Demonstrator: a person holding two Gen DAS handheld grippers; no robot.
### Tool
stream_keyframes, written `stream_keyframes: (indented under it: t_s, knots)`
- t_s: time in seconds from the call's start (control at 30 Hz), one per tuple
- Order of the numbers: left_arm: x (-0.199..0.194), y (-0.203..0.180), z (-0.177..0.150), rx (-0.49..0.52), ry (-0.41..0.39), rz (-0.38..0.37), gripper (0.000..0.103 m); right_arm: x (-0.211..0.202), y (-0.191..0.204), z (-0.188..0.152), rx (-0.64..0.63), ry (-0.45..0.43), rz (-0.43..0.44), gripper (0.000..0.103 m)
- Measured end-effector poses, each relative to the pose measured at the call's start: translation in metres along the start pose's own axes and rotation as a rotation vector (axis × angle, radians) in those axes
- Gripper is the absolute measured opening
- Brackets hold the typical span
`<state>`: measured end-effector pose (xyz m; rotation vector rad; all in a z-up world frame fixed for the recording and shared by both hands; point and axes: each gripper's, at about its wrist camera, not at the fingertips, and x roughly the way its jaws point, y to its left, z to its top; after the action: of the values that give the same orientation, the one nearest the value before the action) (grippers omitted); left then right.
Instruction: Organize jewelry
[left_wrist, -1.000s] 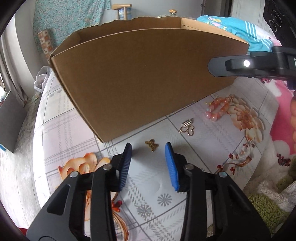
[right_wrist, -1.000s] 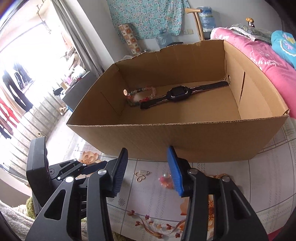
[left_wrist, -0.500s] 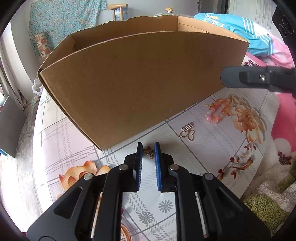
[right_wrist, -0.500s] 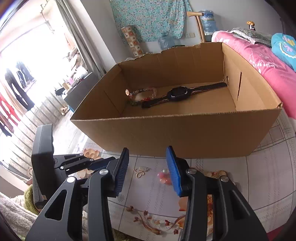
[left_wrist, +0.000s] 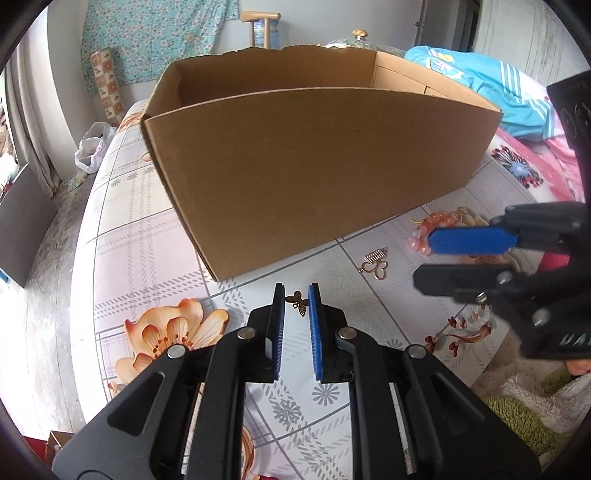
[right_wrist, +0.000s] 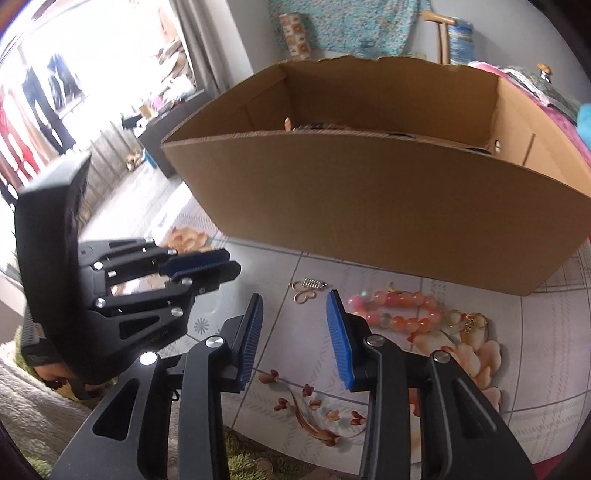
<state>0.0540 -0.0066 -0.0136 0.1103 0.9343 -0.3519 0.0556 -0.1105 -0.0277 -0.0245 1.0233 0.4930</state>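
A flowered desk (left_wrist: 140, 236) carries a cardboard box (left_wrist: 314, 173) at frame centre. Below it, the left tool (left_wrist: 296, 299) pinches a butterfly charm (left_wrist: 298, 302). The right tool (right_wrist: 295, 310), empty, is closing beside the pink bracelet (right_wrist: 399, 310).

floral tablecloth (left_wrist: 155, 236) | white plastic bag (left_wrist: 90, 147) | patterned roll (left_wrist: 107, 92) | blue garment (left_wrist: 476, 88)

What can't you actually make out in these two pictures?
- Contents of the cardboard box: both views, hidden behind its near wall; only slivers peek over the rim in the right wrist view.
- Butterfly charm: left wrist view, too small to tell whether the left gripper pinches it.
- Left gripper: right wrist view, motion-blurred.
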Motion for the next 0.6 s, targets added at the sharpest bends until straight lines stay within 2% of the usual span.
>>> stream_keyframes:
  t_s: [0.33,0.6]
  knots:
    - [0.003,0.012,-0.003,-0.037,-0.003,-0.042,0.012,0.025,0.01,0.001,-0.048,0.076,-0.104,0.026]
    - [0.005,0.017,-0.004,-0.046,-0.002,-0.057,0.012,0.035,0.013,0.009,-0.082,0.096,-0.125,0.02]
